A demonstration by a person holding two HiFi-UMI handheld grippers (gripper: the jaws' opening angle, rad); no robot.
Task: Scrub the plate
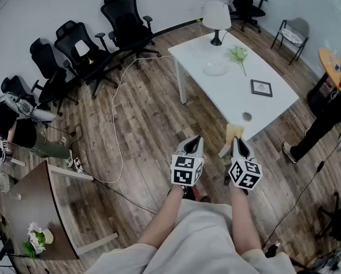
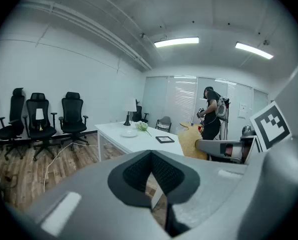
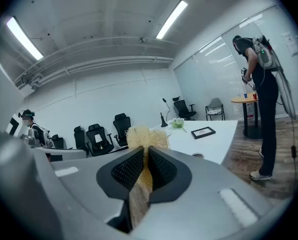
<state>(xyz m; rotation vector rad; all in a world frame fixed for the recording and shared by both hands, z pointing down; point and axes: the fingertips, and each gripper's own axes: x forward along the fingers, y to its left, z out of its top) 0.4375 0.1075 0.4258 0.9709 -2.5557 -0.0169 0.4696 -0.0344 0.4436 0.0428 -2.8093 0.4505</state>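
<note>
A clear plate [image 1: 215, 68] lies on the white table [image 1: 233, 90], also seen far off in the left gripper view as the plate [image 2: 129, 133]. My right gripper [image 1: 239, 145] is shut on a yellow scrub sponge [image 1: 234, 132], whose frayed top sticks up past the jaws as the sponge [image 3: 145, 138]. My left gripper [image 1: 193, 146] is shut with nothing between its jaws. Both grippers hang over the wooden floor, short of the table's near corner. The sponge [image 2: 190, 142] also shows in the left gripper view.
On the table stand a white lamp [image 1: 216, 17], a green flower [image 1: 239, 53], a framed picture [image 1: 261, 88] and a small round lid [image 1: 247, 117]. Black office chairs [image 1: 96, 41] line the wall. A person [image 1: 324, 119] stands right of the table. A brown table [image 1: 36, 210] lies left.
</note>
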